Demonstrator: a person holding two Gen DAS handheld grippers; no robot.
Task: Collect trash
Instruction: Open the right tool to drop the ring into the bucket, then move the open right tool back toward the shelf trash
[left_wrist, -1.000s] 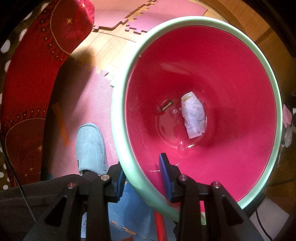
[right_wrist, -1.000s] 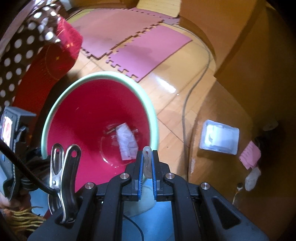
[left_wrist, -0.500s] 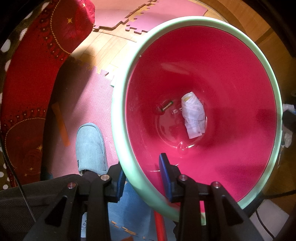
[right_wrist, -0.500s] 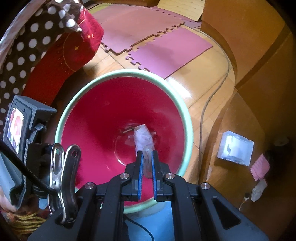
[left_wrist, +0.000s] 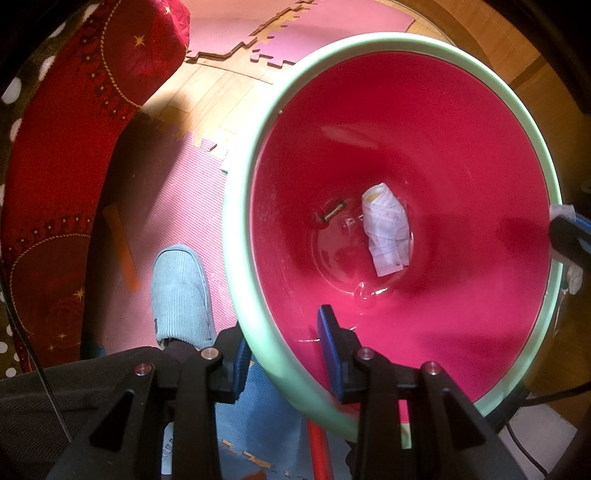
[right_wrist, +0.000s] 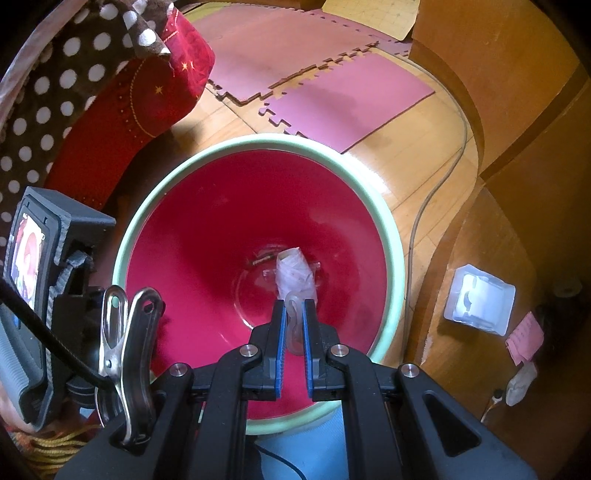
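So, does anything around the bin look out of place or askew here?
Yes: litter on the wooden floor right of the bin: a clear plastic blister pack, a pink paper scrap and a whitish wad. The foam mats lie pulled apart, not interlocked.

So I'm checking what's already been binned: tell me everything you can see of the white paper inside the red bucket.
The white paper is a crumpled, loosely rolled slip with faint printed lines, yellowish at its top end. It lies on the floor of the red bucket, right of centre, beside a small dark stick-like scrap. No gripper touches it.
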